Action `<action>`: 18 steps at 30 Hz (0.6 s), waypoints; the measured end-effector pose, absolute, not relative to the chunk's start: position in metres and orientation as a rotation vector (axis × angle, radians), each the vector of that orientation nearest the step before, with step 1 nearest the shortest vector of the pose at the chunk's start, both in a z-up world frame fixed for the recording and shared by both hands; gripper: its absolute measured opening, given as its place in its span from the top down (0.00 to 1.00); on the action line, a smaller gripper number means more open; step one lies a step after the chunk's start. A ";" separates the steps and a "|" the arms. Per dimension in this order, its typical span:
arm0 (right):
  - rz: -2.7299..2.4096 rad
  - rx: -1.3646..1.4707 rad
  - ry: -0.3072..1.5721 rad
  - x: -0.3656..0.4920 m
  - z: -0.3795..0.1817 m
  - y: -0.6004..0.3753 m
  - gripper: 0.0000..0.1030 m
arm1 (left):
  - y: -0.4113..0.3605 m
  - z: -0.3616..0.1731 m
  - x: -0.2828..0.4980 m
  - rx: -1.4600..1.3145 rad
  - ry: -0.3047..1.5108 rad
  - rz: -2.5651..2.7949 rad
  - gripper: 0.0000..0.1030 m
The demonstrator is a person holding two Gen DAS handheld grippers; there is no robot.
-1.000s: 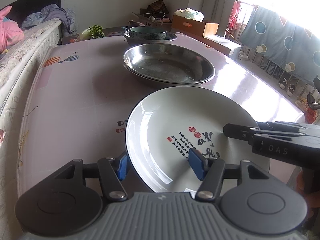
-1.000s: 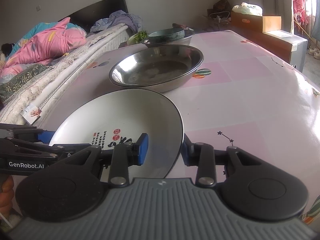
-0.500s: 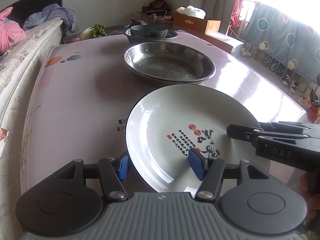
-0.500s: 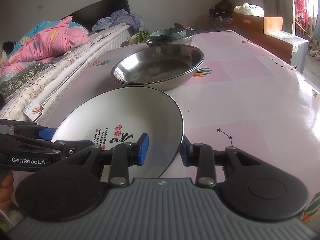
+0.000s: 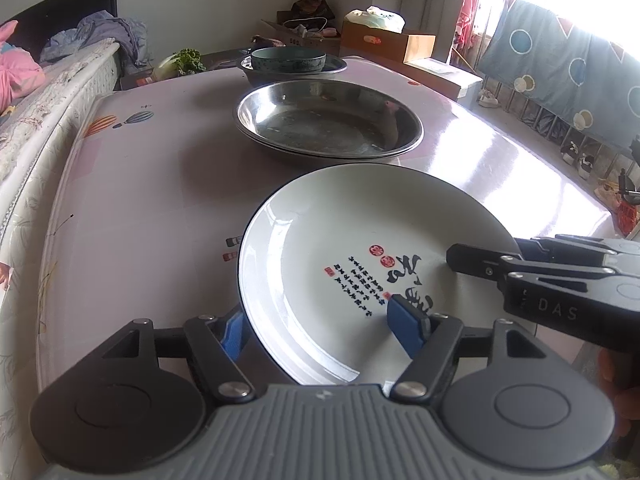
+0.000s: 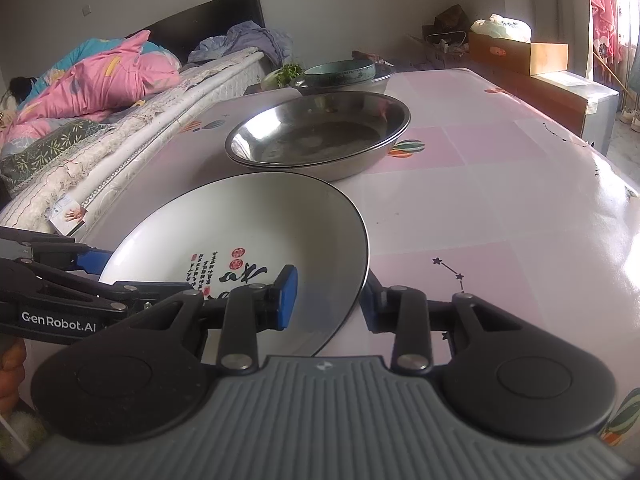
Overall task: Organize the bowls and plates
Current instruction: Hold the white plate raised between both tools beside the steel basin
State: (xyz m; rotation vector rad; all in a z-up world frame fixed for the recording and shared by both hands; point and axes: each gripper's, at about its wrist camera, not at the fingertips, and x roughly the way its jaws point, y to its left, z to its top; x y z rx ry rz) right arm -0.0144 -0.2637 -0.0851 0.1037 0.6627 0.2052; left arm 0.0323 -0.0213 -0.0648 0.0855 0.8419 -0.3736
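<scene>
While your left gripper [image 5: 320, 326] pinches the near left rim of the round white ceramic plate with a dark edge and calligraphy print [image 5: 340, 256], one blue pad sits under the rim and the other presses on the plate's face. Your right gripper [image 6: 330, 300] clamps the opposite side of that plate [image 6: 248, 224] the same way, one pad on the printed face, the other beneath the rim. You have the plate above the pink patterned tabletop [image 6: 500, 208], near its front edge; whether it touches the surface I cannot tell. Just beyond the plate sit the wide, shallow stainless steel basins [image 5: 330, 124], one nested in another. Farther back, a dark green ceramic bowl [image 5: 288, 60] rests inside another steel basin [image 5: 336, 69]. To your left runs a bed with a pink quilt [image 6: 100, 80].
</scene>
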 end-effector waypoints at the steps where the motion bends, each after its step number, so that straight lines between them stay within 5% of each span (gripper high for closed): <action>1: 0.204 0.104 0.663 -0.015 -0.085 -0.263 0.68 | -0.022 -0.065 0.032 0.084 0.842 -0.371 0.29; 18: 0.194 0.123 0.672 -0.015 -0.080 -0.264 0.67 | -0.023 -0.057 0.028 0.075 0.835 -0.361 0.30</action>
